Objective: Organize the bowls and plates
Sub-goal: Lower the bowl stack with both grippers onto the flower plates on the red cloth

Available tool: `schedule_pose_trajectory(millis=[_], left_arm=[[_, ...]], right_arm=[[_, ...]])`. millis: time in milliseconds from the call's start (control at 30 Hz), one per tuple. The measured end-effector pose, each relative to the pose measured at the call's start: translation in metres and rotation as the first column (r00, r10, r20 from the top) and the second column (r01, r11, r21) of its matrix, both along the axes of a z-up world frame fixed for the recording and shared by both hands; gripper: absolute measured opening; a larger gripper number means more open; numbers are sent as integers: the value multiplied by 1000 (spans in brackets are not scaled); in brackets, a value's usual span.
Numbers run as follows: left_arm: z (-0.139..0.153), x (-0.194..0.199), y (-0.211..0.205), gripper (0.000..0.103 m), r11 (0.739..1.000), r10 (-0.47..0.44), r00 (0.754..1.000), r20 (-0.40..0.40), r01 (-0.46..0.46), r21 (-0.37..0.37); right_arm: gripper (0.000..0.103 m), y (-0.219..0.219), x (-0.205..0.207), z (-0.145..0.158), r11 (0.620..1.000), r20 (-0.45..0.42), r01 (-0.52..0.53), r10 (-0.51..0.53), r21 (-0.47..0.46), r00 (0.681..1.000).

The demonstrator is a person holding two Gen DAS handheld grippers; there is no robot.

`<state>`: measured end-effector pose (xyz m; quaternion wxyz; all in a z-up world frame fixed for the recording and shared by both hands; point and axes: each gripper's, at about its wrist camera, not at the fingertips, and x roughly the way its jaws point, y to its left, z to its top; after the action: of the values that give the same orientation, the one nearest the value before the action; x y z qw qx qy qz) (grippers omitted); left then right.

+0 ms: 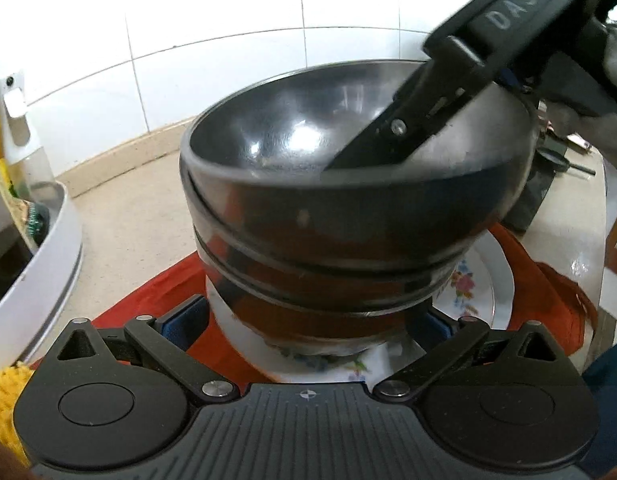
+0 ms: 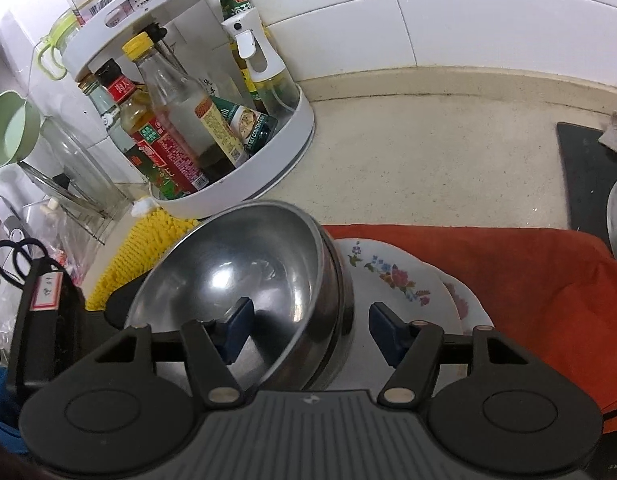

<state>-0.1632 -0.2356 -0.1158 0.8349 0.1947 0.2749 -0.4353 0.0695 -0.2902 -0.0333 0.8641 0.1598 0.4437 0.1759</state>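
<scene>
A stack of steel bowls [image 1: 340,216] stands on floral plates [image 1: 480,292] on a red cloth [image 1: 148,304]. The top bowl [image 2: 236,272] sits tilted in the stack. My left gripper [image 1: 308,328] is open, its blue pads on either side of the lowest bowl. My right gripper [image 2: 308,332] is open and straddles the top bowl's rim, one pad inside the bowl and one outside. It shows in the left wrist view [image 1: 392,136] reaching in from the upper right. The floral plates [image 2: 392,276] lie stacked under the bowls.
A white round rack [image 2: 228,184] full of bottles stands at the left on the beige counter [image 2: 428,160]. A yellow mat [image 2: 148,248] lies in front of it. Scissors [image 2: 16,260] lie at far left. A black board [image 2: 584,176] is at the right. White tiled wall behind.
</scene>
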Motion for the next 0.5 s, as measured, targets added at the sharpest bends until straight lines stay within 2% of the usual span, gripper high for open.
schedule_pose_trajectory(millis=[333,500], left_arm=[[-1,-2,-34,103,998,-46,995,-83,44,-37],[4,-13,-50,103,999,-49,998,-47,49,-4]], right_arm=[[59,-3,-2,2,998,-16,32,-33,-59,999],[58,-13,-11,-1,997,-26,49,-50,-54,998]])
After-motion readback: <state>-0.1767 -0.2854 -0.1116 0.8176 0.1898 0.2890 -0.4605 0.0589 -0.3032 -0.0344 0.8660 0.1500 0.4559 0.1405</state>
